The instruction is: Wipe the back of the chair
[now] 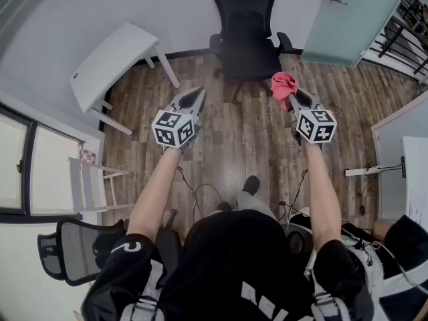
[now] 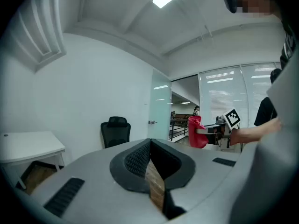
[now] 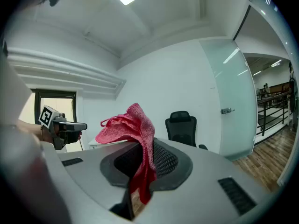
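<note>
Jaws on my left gripper point(image 2: 150, 143): pressed together, nothing between them.
Jaws on my right gripper point(image 3: 141, 158): pinched on a red cloth point(image 3: 130, 124), which bunches above them and hangs below.
Chair point(image 1: 245, 37): black, straight ahead of me and well apart from both jaws, by the far wall point(image 1: 167, 9), with its seat turned toward me.
Direction: it lies forward of and between my two grippers, a little closer to the right one's line.
Long axis: the backrest stands upright, headrest on top, so I judge the wipe should run up and down it.
Nearer hand: the right, and it carries the cloth; I reckon it leads while the left stays free to steady the chair.
Surface: wood-plank floor point(image 1: 227, 136), bare between me and the chair.
Room: a white bench point(image 1: 107, 62) to the left of the chair, a frosted glass door point(image 1: 354, 19) to its right.
</note>
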The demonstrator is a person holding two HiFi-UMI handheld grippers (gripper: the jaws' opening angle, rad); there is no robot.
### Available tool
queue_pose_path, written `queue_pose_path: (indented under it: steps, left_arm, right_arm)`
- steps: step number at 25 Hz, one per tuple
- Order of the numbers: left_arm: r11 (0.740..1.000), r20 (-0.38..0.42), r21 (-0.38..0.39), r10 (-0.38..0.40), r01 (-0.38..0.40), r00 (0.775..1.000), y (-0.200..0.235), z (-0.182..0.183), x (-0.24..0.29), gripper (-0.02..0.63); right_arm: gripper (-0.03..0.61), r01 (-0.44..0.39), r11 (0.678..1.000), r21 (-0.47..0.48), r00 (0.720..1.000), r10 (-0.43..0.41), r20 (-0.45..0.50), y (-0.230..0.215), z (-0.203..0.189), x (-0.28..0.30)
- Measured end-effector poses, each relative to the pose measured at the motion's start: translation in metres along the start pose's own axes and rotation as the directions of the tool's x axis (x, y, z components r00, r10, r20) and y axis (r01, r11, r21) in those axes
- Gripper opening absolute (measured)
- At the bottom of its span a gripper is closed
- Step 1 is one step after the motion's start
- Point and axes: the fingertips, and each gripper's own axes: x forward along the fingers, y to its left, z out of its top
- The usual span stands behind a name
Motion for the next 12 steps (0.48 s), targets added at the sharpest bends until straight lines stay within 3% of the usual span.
queue_pose_path:
  steps: [12]
  left_arm:
    - [1.000,-0.020,-0.006,0.008,-0.008,1.000,0.016,0.003,0.113,0.025]
  right_arm:
    - [0.067,-0.005,1.000,0.011,1.000,0.005,-0.028,-0.096,0.002,0.059]
